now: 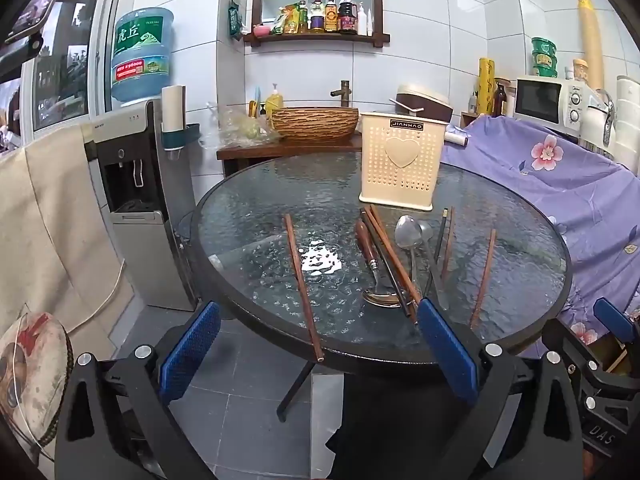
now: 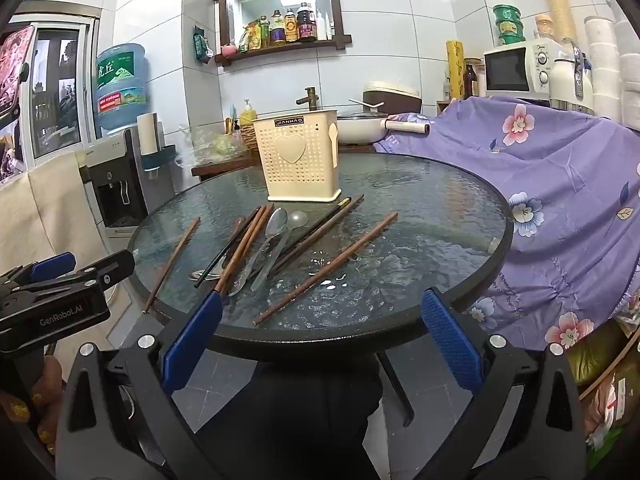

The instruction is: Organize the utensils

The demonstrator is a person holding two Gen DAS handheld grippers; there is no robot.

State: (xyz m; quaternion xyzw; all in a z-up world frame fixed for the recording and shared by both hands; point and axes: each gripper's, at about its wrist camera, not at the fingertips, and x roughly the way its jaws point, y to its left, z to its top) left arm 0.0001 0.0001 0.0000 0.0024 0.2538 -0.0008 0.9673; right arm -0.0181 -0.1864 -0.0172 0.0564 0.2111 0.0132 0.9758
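A cream perforated utensil holder (image 1: 402, 166) (image 2: 298, 158) stands upright at the far side of the round glass table (image 1: 248, 216) (image 2: 420, 208). Brown chopsticks (image 1: 302, 280) (image 2: 326, 268), a black chopstick (image 2: 228, 252), metal spoons (image 1: 408, 234) (image 2: 276, 224) and a wooden-handled spoon (image 1: 370, 256) lie loose in front of it. My left gripper (image 1: 316, 346) is open and empty at the table's near edge. My right gripper (image 2: 320, 336) is open and empty at the near edge, to the right of the left one (image 2: 60, 280).
A water dispenser (image 1: 132, 184) stands left of the table. A purple floral cloth (image 1: 560, 184) (image 2: 560, 200) covers furniture on the right. A counter behind holds a wicker basin (image 1: 316, 122), a rice cooker (image 1: 424, 100) and a microwave (image 2: 516, 66).
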